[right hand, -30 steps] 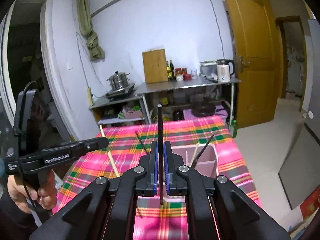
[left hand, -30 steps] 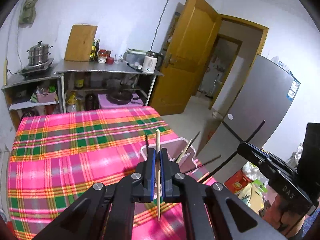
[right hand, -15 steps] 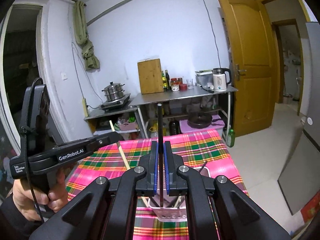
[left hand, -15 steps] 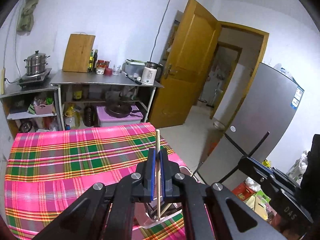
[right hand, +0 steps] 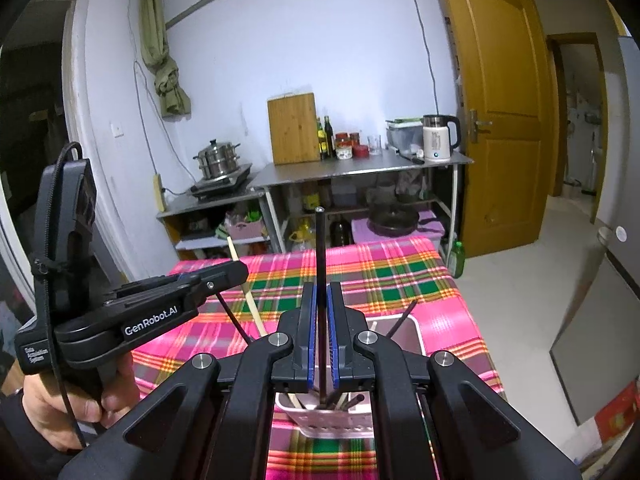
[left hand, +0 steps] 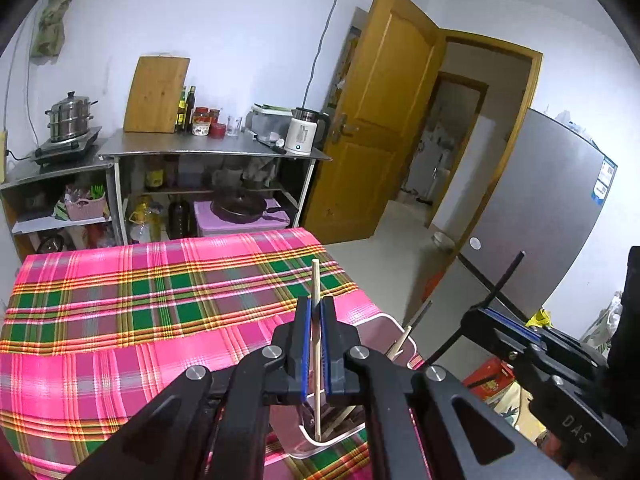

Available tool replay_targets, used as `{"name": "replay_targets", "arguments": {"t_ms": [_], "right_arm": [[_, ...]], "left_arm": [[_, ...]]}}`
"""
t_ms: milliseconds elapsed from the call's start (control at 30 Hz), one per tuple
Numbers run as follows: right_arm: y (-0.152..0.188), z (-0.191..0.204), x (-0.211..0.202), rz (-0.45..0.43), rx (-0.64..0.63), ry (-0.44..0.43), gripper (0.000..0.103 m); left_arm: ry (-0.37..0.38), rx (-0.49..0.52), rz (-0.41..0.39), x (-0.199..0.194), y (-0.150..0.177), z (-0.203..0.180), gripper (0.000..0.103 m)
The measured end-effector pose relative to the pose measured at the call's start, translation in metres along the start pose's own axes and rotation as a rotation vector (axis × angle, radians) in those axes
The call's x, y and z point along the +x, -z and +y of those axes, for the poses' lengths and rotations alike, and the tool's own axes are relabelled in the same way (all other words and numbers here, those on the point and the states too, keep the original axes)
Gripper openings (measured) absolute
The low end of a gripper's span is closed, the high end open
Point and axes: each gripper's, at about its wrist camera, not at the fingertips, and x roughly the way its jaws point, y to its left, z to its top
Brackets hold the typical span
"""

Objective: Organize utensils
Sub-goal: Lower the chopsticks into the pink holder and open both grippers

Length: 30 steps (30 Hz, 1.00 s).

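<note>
Chopsticks poised over the holder, one in each gripper!

Over on the left, the left gripper [left hand: 316,348] has its fingers pinched onto a pale wooden chopstick [left hand: 315,304], held upright, long axis running straight down, with the lower tip dipping inside the rim of the pink utensil holder [left hand: 394,324] at the near edge of the plaid tablecloth [left hand: 120,300]. Moving right, the right gripper [right hand: 322,336] is clamped the same way on a black chopstick [right hand: 319,248], also standing vertical, its bottom end lost among the sticks already in the holder. Both loads sit directly above the holder, so I'd say the drop is purely downward. The left looks marginally deeper in, though it's close. Loosening the fingers should let each stick slide in alongside the others.
</note>
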Motion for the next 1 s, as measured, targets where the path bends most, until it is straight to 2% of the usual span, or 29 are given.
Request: {"name": "replay_targets", "arguments": {"t_ms": [267,567,1000], "right_arm": [[0.012,-0.006,0.018,0.051,0.0,0.015,0.005],[0.016,-0.011,0.02,0.074,0.008,0.021,0.005],[0.011,-0.006,-0.011,0.031,-0.014,0.039,0.01]], "left_arm": [[-0.002,0.029,0.024,0.007,0.015,-0.003,0.004],[-0.012,0.03,0.036,0.003,0.023,-0.003,0.004],[-0.019,0.022,-0.024,-0.042,0.021,0.002,0.005]]}}
